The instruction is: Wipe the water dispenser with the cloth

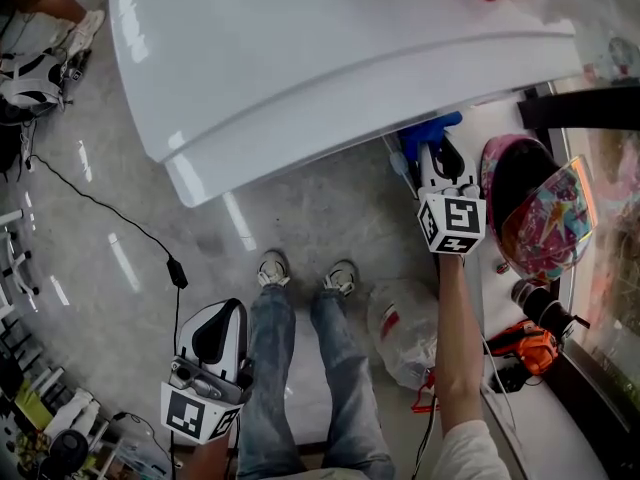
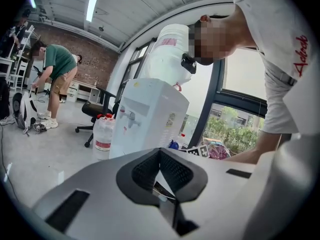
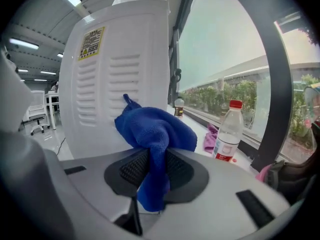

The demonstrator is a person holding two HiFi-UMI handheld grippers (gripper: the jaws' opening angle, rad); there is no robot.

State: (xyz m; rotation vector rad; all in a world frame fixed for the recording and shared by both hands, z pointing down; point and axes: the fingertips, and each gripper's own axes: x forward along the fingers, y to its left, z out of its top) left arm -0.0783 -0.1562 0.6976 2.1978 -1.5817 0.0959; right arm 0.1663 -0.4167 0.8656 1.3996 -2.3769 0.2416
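- Head view: the white plastic water dispenser (image 1: 330,58) fills the top; centre right, the right gripper (image 1: 437,163) carries a blue microfibre cloth (image 1: 428,130) beside it.
- Left gripper view: the left gripper (image 2: 160,184) is closed on nothing.
- Right gripper view: jaws pinch the cloth (one thin fold), which may slip on the ribbed vents; a red-capped clear plastic bottle (image 3: 229,131) at right could get knocked.

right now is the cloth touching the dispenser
Cannot tell. In the right gripper view the cloth, clamped in the right gripper, overlaps the dispenser panel, but neither contact nor a gap shows; the head view doesn't settle it either.
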